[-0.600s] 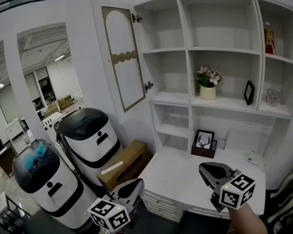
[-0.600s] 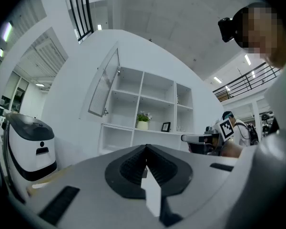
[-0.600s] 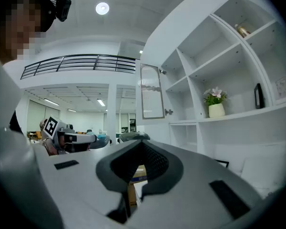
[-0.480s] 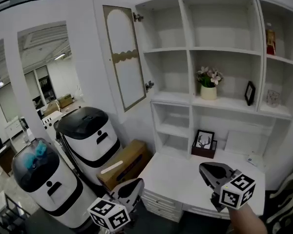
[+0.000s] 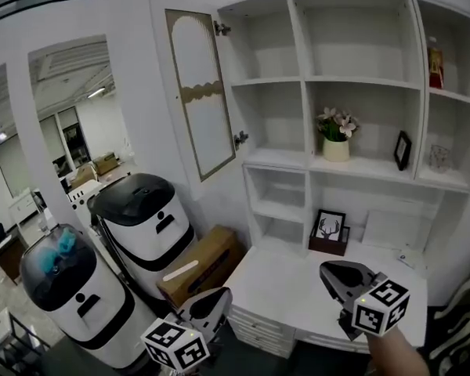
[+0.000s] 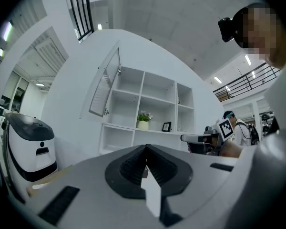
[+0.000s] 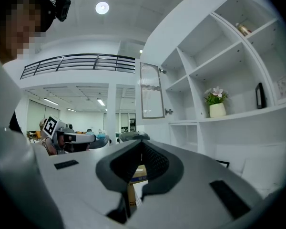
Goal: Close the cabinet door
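Cabinet door [image 5: 200, 92] stands open
Left gripper [image 5: 213, 298] and right gripper [image 5: 330, 272] sit well below it, jaws pressed together, empty; best to push its free edge steadily.

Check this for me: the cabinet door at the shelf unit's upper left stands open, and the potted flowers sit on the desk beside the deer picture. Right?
Not quite. The potted flowers sit on a middle shelf, above the deer picture, not on the desk. The head view shows this. The cabinet door does stand open at the upper left.
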Demonstrator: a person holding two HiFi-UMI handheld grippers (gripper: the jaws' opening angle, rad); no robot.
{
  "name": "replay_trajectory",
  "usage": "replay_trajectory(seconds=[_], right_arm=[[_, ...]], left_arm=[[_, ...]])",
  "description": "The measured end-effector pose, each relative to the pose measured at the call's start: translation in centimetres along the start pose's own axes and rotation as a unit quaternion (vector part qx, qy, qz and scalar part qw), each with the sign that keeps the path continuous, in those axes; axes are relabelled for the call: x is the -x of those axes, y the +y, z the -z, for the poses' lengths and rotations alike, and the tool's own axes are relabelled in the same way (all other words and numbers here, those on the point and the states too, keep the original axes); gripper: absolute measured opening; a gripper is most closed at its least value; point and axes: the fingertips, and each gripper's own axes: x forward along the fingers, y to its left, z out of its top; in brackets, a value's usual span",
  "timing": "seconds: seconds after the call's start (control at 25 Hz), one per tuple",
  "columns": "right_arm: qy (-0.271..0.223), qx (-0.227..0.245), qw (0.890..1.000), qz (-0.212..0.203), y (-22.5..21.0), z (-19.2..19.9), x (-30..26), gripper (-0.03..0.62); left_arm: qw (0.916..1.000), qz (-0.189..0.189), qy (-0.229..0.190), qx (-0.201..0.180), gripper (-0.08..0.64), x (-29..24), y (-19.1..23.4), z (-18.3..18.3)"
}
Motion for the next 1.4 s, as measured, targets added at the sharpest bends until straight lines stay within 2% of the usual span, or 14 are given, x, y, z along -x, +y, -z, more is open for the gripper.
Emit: replay_trajectory(seconds=[0.44, 1.04, 1.4], right_arm=[[0.002, -0.006, 1.000, 0.004, -0.7, 0.5, -0.7, 0.005], [-0.002, -0.028, 0.999, -0.019, 0.0, 0.7, -3.7, 0.005], [-0.001, -0.027, 1.000, 0.000, 0.6, 0.3, -5.2, 0.005]], left_arm=[[1.0000, -0.003, 0.008, -0.001, 0.005, -0.5, 0.6, 0.4], [0.9996, -0.024, 0.011, -0.005, 0.005, 0.4, 2.6, -0.4], [0.9999, -0.005, 0.009, 0.002, 0.005, 0.2, 4.8, -0.8]])
